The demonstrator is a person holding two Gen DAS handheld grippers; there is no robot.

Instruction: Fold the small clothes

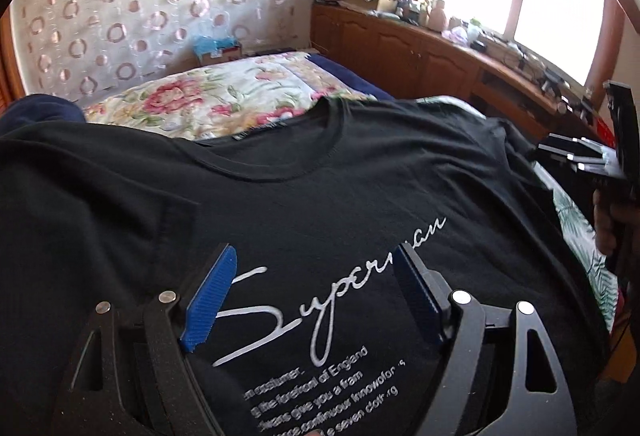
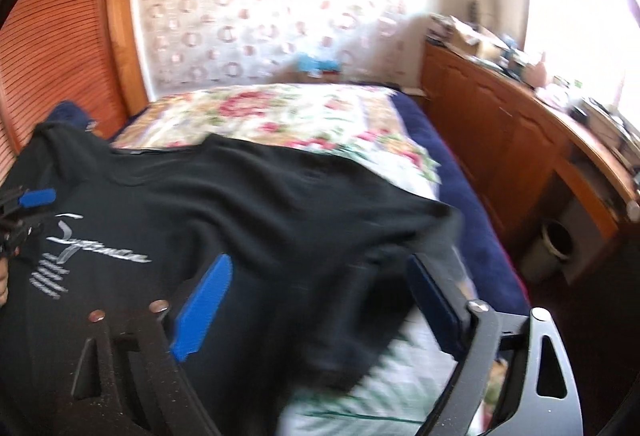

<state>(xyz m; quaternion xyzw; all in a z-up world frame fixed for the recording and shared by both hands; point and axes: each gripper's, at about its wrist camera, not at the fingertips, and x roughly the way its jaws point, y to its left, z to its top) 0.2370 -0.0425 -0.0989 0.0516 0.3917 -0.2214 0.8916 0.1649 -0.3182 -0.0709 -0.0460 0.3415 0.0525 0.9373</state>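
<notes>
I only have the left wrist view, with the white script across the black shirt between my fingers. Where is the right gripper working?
Observer: The right gripper is over the black T-shirt at its right sleeve, jaws open, cloth between the fingers.
Operator: Is that sleeve flat on the bed?
Observer: It lies near the bed's edge on the leaf-print sheet; the picture is blurred, so I cannot tell how flat.
Operator: Anything beside the bed there?
Observer: Yes, a pale waste bin stands on the floor by the wooden cabinets.

Spread right tongs point(image 2: 320, 300) above black T-shirt point(image 2: 248, 203)
</notes>
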